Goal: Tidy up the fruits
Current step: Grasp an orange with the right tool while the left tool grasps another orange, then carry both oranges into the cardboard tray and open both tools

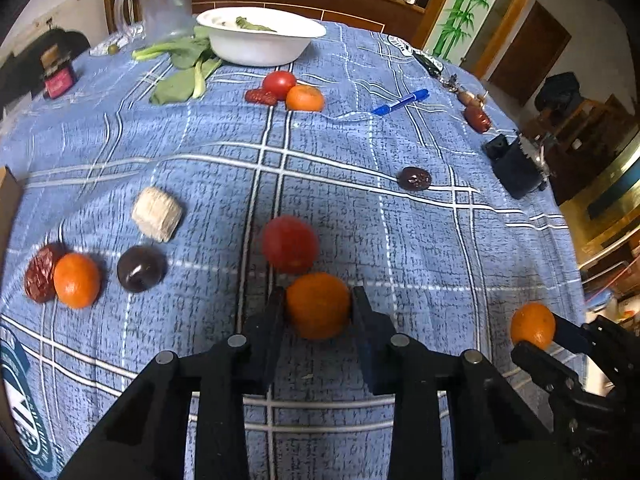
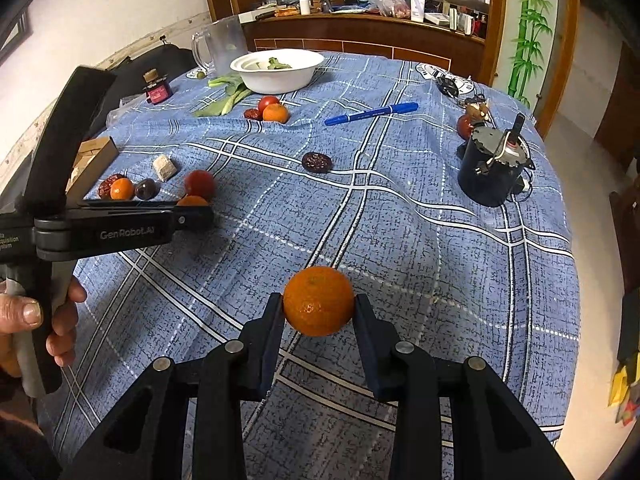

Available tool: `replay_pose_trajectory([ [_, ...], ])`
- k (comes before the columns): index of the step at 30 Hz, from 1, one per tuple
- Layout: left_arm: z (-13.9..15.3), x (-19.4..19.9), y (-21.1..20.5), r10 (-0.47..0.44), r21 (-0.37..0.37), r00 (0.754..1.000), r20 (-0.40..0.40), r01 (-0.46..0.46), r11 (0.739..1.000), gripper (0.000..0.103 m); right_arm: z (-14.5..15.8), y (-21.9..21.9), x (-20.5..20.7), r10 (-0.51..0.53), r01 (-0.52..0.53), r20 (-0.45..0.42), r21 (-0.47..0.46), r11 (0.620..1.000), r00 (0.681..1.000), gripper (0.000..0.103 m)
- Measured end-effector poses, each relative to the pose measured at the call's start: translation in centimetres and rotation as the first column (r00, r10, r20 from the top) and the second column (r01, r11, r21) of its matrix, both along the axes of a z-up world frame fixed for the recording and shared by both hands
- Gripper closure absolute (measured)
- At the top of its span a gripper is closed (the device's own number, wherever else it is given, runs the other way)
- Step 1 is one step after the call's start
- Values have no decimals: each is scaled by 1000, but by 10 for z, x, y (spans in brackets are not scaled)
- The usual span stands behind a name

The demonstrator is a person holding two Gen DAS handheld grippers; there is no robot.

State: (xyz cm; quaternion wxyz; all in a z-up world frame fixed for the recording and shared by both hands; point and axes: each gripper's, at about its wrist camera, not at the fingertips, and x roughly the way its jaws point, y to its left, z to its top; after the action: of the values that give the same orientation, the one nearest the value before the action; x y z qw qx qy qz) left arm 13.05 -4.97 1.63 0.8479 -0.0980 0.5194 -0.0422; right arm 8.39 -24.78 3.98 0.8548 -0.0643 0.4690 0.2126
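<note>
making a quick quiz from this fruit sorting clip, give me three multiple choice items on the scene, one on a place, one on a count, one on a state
1. Where does the blue pen lie?
A. inside the white bowl
B. on the checked cloth, between the white bowl and the dark motor
C. in the cardboard box

2. How many oranges show in the left wrist view?
A. two
B. four
C. six

3. What is the right gripper doing?
A. gripping an orange
B. standing open over bare cloth
C. gripping the pen

Answers:
1 B, the pen rests on the cloth, with the white bowl to one side and the dark motor to the other.
2 B, one in the left gripper, one in the right gripper, one by the dark plum, one by the far tomato.
3 A, both pads press on the orange.
</note>
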Motion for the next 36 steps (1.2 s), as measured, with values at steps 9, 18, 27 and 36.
replay_pose_trajectory([
  [9, 15, -60, 38, -38, -1, 999, 20, 38, 999, 73, 5, 19, -17, 14, -12, 47, -35, 999, 999, 66],
  [18, 43, -120, 106, 0, 7, 996, 94, -1, 1000, 72, 9, 53, -34, 14, -13, 45, -21, 1000, 999, 66],
  [27, 65, -164, 179, 96, -33, 986, 139, -92, 995, 72, 16, 114, -44, 46, -46, 33, -2, 999, 998, 66],
  [36, 74, -198, 264, 243, -46, 957, 160, -239, 970, 72, 28, 202, -46, 172, -173, 46, 13, 985, 984, 66],
])
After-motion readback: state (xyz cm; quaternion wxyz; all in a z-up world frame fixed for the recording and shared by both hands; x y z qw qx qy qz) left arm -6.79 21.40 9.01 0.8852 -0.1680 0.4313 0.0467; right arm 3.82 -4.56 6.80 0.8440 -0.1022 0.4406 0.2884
